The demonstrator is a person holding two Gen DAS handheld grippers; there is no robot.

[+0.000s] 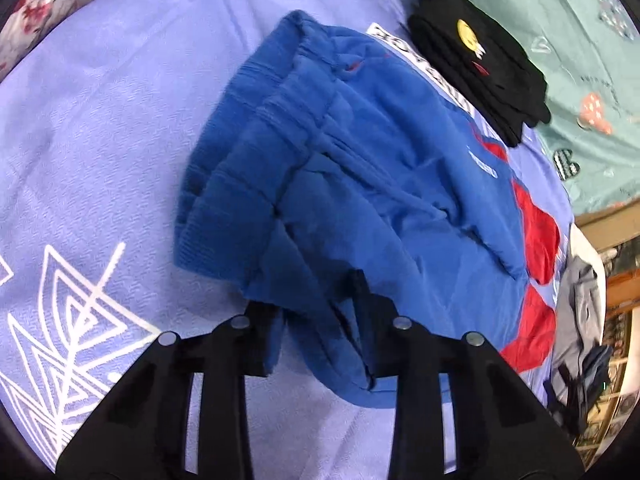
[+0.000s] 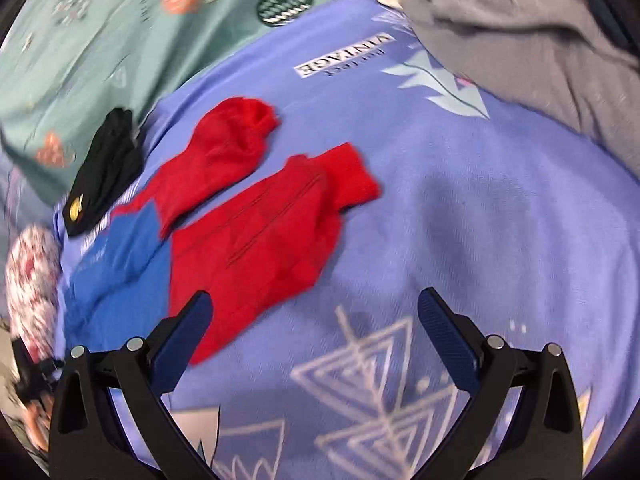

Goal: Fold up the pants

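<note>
Two tongs at the blue-and-red pants [image 1: 360, 184]
Left tongs [image 1: 320, 320] clenched on the pants' waistband corner; right tongs [image 2: 316, 320] released beside the pants' red legs

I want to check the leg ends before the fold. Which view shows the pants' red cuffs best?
The right wrist view: both red cuffs lie unobstructed on the sheet. The left wrist view shows only red slivers at the pants' far edge.

We see the pants [image 1: 360, 160] lying spread on the lilac bedspread: blue ribbed waistband to the left, red lower legs [image 2: 256, 208] to the right.
</note>
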